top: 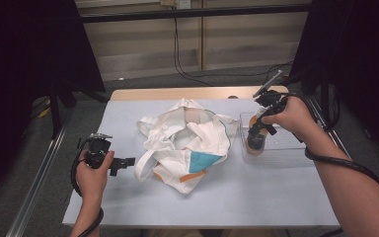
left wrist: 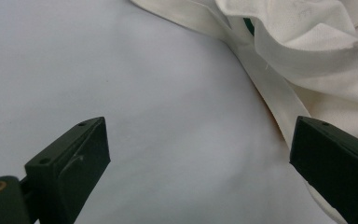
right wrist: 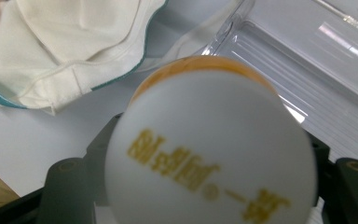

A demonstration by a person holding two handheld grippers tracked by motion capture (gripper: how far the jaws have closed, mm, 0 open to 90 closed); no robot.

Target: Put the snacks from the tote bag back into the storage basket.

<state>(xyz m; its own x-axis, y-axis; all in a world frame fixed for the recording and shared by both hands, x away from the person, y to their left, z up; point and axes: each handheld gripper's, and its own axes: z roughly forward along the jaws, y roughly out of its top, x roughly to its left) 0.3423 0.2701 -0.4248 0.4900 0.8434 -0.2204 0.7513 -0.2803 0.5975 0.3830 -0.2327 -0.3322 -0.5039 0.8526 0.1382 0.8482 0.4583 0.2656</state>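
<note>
High view: right claw (top: 255, 138) clamps bottle (right wrist: 209, 149) over clear tray (top: 286, 148), prob. lifting it; left claw (left wrist: 200, 154) wide open, empty, beside cloth bag (top: 187, 143) on worktop (top: 256, 197).

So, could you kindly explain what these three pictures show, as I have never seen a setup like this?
A person sits at a table holding a hand-operated gripper in each hand. The high view looks down from above; the other two come from cameras riding on the grippers. The left gripper has its jaws open, beside a crumpled white cloth bag. The right gripper is shut on a white container with orange print, at a clear plastic tray.
</note>
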